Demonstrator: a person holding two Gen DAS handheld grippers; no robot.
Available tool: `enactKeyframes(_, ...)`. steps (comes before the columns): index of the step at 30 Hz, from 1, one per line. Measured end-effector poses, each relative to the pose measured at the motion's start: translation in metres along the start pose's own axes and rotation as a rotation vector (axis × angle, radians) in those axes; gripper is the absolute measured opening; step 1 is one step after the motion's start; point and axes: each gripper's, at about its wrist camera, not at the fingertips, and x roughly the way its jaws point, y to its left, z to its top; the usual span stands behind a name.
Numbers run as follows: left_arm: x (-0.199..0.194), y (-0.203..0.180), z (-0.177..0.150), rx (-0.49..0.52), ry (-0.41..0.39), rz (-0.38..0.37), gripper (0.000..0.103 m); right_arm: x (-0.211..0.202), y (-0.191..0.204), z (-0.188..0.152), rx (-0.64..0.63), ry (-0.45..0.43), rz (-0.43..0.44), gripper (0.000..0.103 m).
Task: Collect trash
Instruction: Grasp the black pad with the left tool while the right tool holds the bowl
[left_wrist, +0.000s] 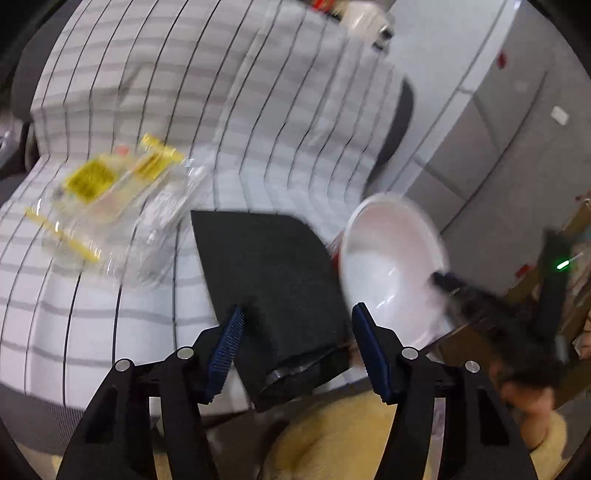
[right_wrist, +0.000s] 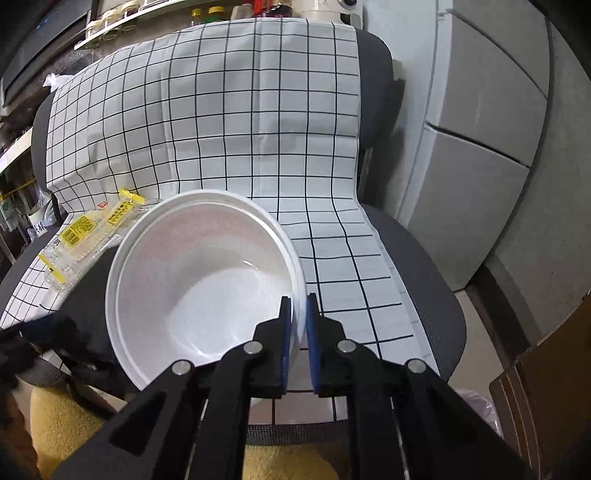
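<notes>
**Bowl in the right claw, black bag waiting under the left**

I have the right gripper (right_wrist: 298, 317) clenched on the rim of the white bowl (right_wrist: 199, 280), 1 pad inside the wall and 1 outside. The bowl hangs tilted, its mouth turned toward the right wrist camera, above the seat of a chair draped in a checked cloth (right_wrist: 258, 122). It looks empty and clean inside, thin-walled and light, likely a disposable noodle bowl; a red band shows on its outer side in the left wrist view.

My left gripper (left_wrist: 297, 325) is released: its 2 blue pads stand on either side of a black bag (left_wrist: 266, 280) lying on the seat, without pressing it. No frame shows whether the bag's mouth is open.

I judge this the bagging step. Next I need the left claw to pinch the bag's edge and hold it open while the right carries the bowl over it.

A clear wrapper with yellow labels (right_wrist: 88, 232) lies on the cloth beyond the bag, uncollected.
</notes>
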Motion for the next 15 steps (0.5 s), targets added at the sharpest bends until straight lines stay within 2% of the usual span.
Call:
enactKeyframes(1, 0.000, -0.003, 0.002, 0.021, -0.004, 0.047, 0.061, 0.001, -0.001, 0.000, 0.004, 0.003, 0.003, 0.009)
enactKeyframes(2, 0.003, -0.006, 0.004, 0.042, 0.017, 0.139, 0.060, 0.001, -0.003, -0.001, 0.006, 0.004, 0.008, 0.009)
enactKeyframes(5, 0.006, 0.005, -0.001, 0.023, 0.048, 0.220, 0.063, 0.000, 0.000, -0.001, -0.008, 0.000, 0.008, 0.009)
enactKeyframes(10, 0.001, 0.024, -0.013, -0.017, 0.071, 0.232, 0.063, -0.018, -0.005, 0.007, 0.035, -0.073, 0.042, 0.006)
enactKeyframes(15, -0.003, 0.021, -0.016, 0.037, 0.067, 0.262, 0.063, -0.048, -0.007, 0.035, 0.108, -0.199, 0.095, 0.006)
